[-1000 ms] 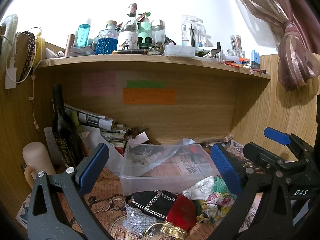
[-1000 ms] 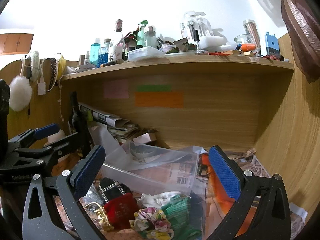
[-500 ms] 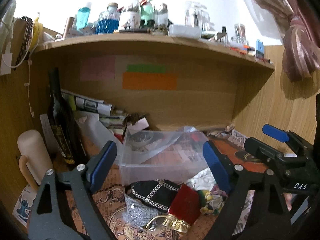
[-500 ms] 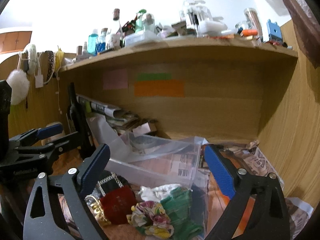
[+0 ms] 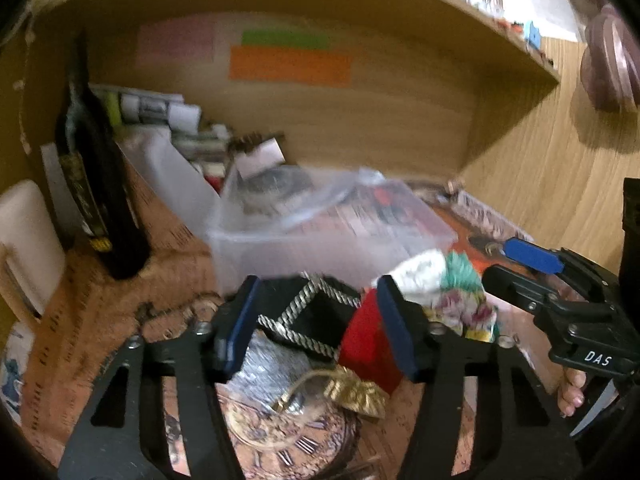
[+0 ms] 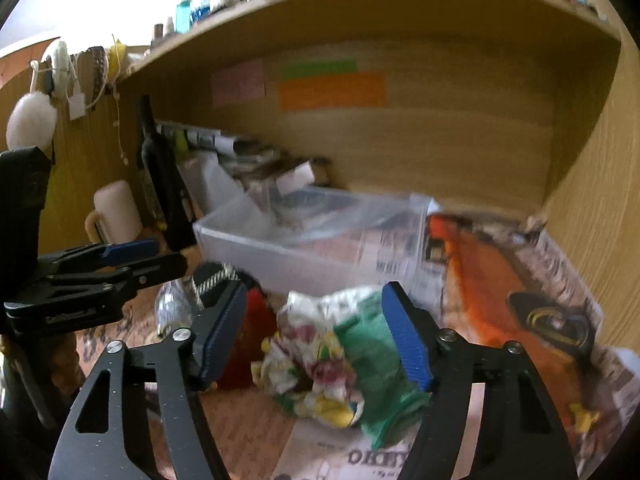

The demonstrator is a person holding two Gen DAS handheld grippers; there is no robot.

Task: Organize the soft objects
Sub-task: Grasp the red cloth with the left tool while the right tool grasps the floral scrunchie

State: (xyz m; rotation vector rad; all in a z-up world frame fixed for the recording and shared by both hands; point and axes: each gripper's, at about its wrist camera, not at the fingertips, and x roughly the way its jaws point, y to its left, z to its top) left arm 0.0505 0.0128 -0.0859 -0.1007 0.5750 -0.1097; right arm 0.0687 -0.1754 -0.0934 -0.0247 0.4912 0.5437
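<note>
Though blurred, floral cloth [image 6: 320, 364] btwn jaws.

Left gripper [image 5: 316, 322] jaws partly apart, angled down and forward; right gripper [image 6: 314, 336] jaws partly apart, same tilt, close beside it on the right; fingers [image 5: 570, 394] wrap right gripper handle

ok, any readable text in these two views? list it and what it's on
"DAS": white letters on the right gripper body, left wrist view.
"OKEY": partial headline on the newspaper, cut off at the frame edge.
Roman numerals on the clock-face print: too blurred to read.
Sticky notes, dark bottle label, other newsprint: unreadable.
</note>
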